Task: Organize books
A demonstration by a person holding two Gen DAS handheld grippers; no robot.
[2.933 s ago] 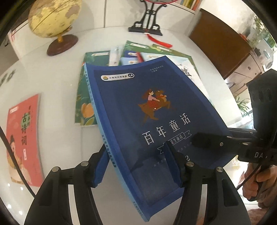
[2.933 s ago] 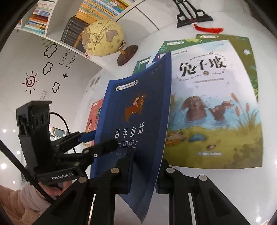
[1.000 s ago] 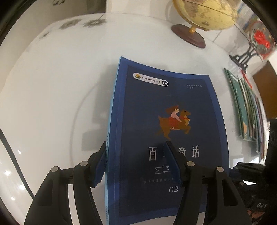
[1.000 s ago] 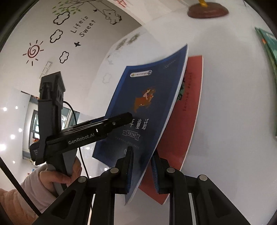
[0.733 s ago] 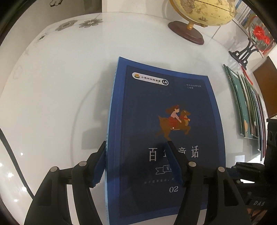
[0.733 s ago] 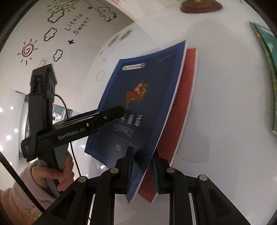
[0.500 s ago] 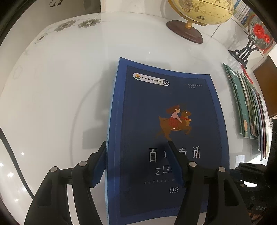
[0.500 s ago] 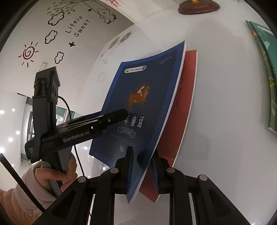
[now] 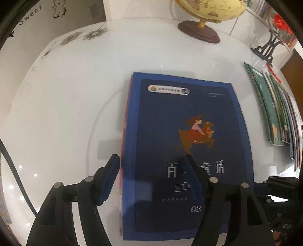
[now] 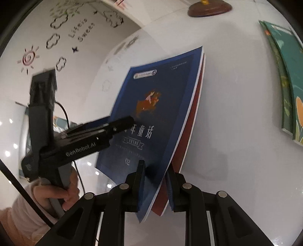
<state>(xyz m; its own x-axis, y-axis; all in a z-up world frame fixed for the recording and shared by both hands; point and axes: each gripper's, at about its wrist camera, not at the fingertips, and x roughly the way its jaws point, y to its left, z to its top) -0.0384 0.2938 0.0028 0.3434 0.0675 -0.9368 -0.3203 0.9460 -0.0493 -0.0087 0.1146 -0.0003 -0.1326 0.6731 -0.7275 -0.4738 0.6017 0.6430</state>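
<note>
Since the earlier frames the blue book (image 9: 187,151) has come down from its raised tilt onto the red book (image 10: 191,132), which now shows only as a thin strip along its edges.

Largest in view, the white table (image 9: 66,104) fills both frames. On it the blue book sits at the centre of the left wrist picture, cover up, with a gold deer-and-rider drawing and white Chinese title. At the right edge of that picture lies a fanned row of green books (image 9: 272,106). A globe (image 9: 208,11) on a wooden base stands at the top, and a black ornament stand (image 9: 265,49) sits at the upper right.

The left gripper (image 9: 152,170) straddles the blue book's spine side, its jaws opening; the left pad stands clear of the spine while the right finger lies over the cover. In the right wrist picture the right gripper (image 10: 155,187) pinches the near corner of the blue book between its blue pads, lifting that corner off the red one. At the lower left of that frame a hand (image 10: 62,193) in a pale sleeve grips the left tool's handle.
</note>
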